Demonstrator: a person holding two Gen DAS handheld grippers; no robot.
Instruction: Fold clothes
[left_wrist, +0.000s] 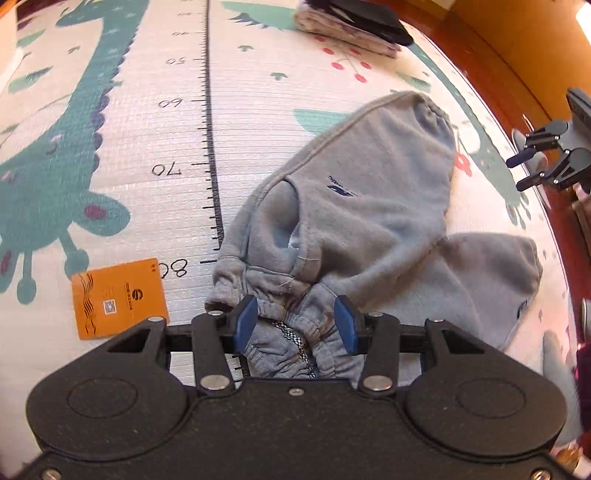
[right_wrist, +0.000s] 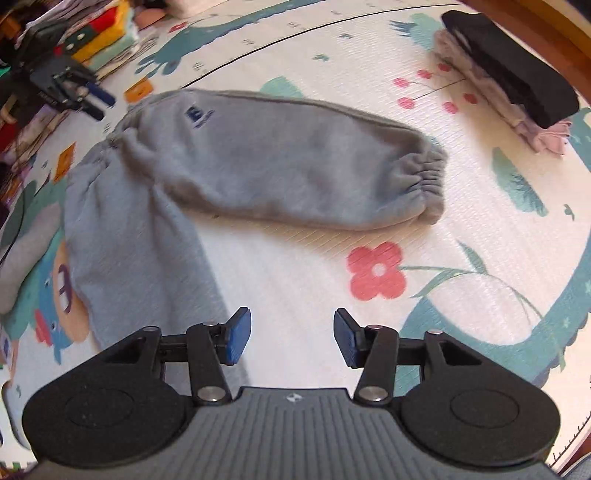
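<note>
On the patterned play mat (right_wrist: 295, 258), grey sweatpants (right_wrist: 273, 170) lie spread, one leg stretched flat toward a folded stack of dark and pale clothes (right_wrist: 517, 85) near the mat's edge, the other leg angled away. The left tool (left_wrist: 295, 321) sits at the gathered waistband (left_wrist: 291, 332), its blue pads parted on either side of the bunched elastic and not pinching it. The right tool (right_wrist: 291, 336) hovers released over bare mat just beside the nearer leg, gripping nothing. An orange card (left_wrist: 118, 299) lies on the mat near the waistband
</note>
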